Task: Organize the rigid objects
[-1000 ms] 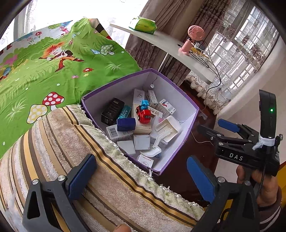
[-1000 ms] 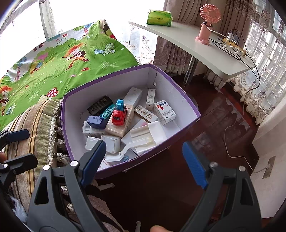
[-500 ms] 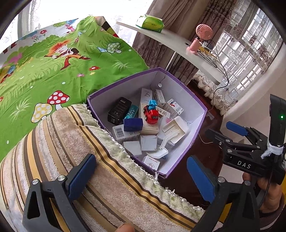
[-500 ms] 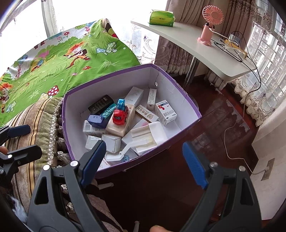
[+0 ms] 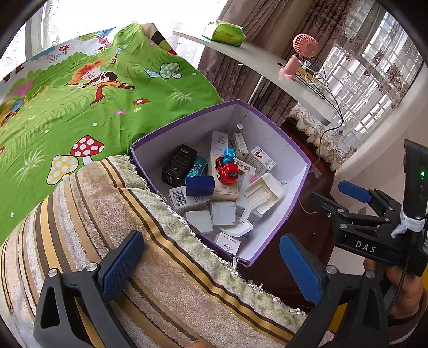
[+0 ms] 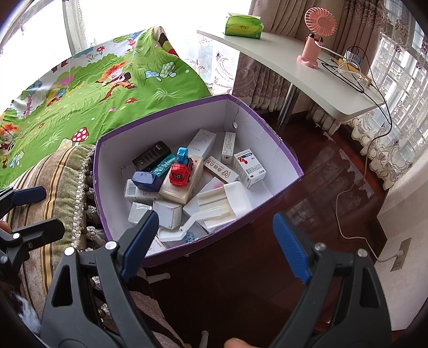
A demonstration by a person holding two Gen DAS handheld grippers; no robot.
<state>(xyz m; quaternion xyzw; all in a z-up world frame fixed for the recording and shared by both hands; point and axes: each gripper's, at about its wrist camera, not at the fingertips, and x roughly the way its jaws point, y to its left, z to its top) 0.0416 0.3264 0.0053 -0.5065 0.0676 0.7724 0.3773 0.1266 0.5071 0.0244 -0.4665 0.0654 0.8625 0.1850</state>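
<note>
A purple box (image 5: 270,124) (image 6: 267,128) with white inner walls stands on the dark floor beside a cushion. In it lie a red toy car (image 5: 227,168) (image 6: 182,168) with a blue top, a dark blue box (image 5: 200,185) (image 6: 145,180), a black box (image 5: 178,164) (image 6: 151,155), a white plastic tray (image 5: 263,190) (image 6: 222,200) and several white cartons. My left gripper (image 5: 211,257) (image 6: 40,211) hangs open over the cushion, with nothing between its fingers. My right gripper (image 6: 214,235) (image 5: 337,198) is open too, above the box's near rim and holding nothing.
The striped fringed cushion (image 5: 133,241) lies left of the box, with a green cartoon sheet (image 5: 80,107) behind it. A white desk (image 6: 294,61) at the back right bears a pink fan (image 6: 315,34), a green tissue pack (image 6: 242,25) and cables. Dark wood floor (image 6: 307,192) lies right of the box.
</note>
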